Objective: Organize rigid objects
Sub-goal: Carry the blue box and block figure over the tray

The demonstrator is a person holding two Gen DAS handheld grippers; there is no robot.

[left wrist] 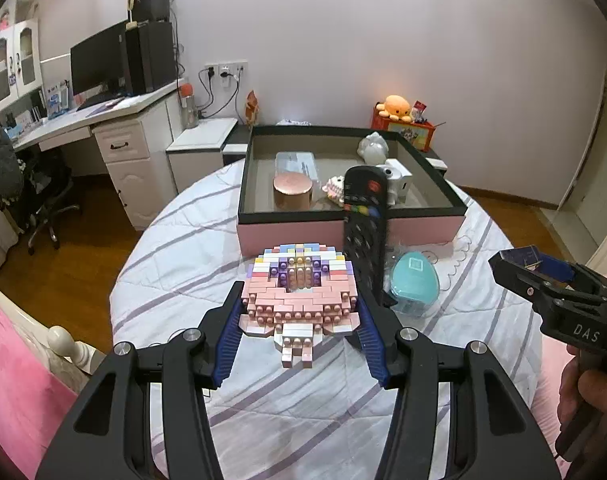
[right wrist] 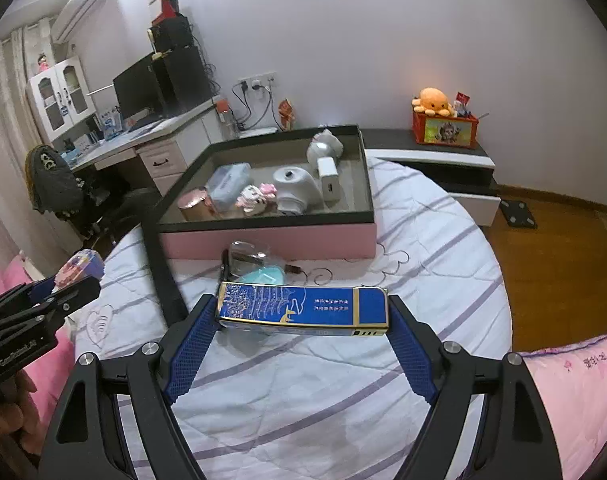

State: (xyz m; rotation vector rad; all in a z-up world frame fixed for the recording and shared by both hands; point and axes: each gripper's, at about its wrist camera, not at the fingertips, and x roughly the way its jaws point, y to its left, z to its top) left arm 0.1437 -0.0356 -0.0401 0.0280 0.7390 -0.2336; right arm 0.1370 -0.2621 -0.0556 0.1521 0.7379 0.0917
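Left wrist view: we hold the brick figure [left wrist: 299, 292] clamped between the left gripper [left wrist: 299, 316] fingers, lifted above the bed [left wrist: 191, 240] just short of the pink box [left wrist: 287, 232], whose near rim we must clear. Right wrist view: our right gripper [right wrist: 303, 320] fingers clamp the blue case [right wrist: 303, 310] by its ends, short of the same box; its right half lies free.

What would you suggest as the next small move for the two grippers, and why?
Probably carry both forward over the pink tray. The left gripper already holds the brick figure and the right gripper the blue box, both lifted off the bedspread, and similar items already lie in the tray.
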